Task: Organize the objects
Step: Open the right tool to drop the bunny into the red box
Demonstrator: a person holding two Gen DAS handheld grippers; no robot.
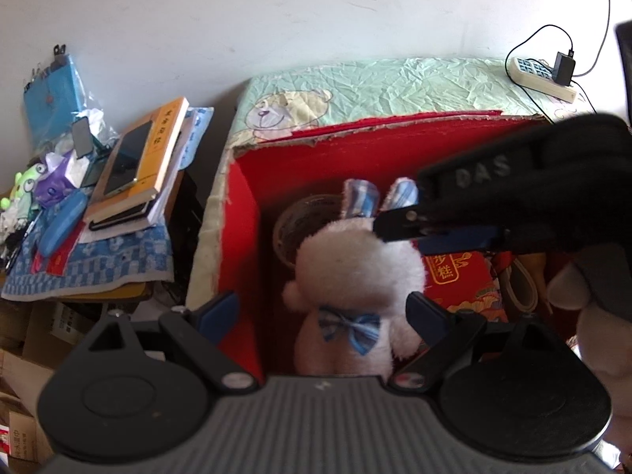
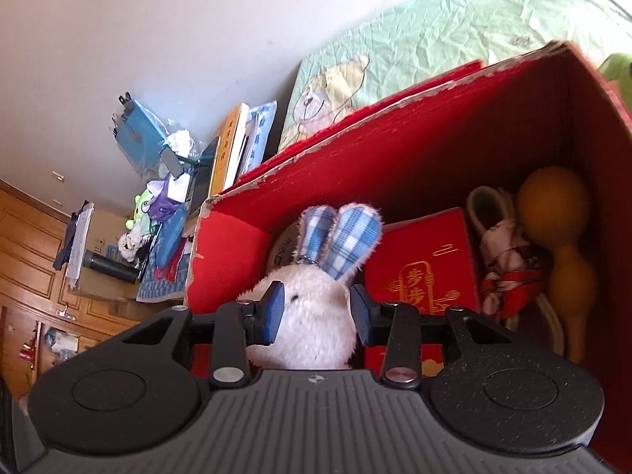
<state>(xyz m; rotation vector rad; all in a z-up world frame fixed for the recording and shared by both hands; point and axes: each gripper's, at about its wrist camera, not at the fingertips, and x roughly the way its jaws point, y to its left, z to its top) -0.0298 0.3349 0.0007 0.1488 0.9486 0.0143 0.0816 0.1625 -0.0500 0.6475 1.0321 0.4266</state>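
Sitting inside the red box (image 2: 434,126), the white plush bunny (image 2: 312,316) is upright, blue plaid ears up, bow tie on its chest in the left wrist view. From the bunny, a clear round container (image 1: 292,229) sits at about 11 o'clock behind it, and a red gift box with gold print (image 2: 426,260) at 3 o'clock, touching or nearly. Further right there's a folded red-and-white cloth thing (image 2: 505,264) and a tan gourd (image 2: 561,229) against the box wall.

The right gripper (image 2: 318,312) has its 2 blue pads squeezed onto the bunny's head, so it's pinching the plush. The left gripper (image 1: 322,312) is spread wide around the bunny's body and not pressing it.

My guess is the step is settling the bunny in its slot. To do it well: keep it upright, ease it down between the container and the gift box, then let go gently so the soft head doesn't spring sideways.

Hard to tell: the bunny's feet and the box floor are hidden behind the grippers, so I can't say whether it's resting or hanging. The container is mostly blocked too.
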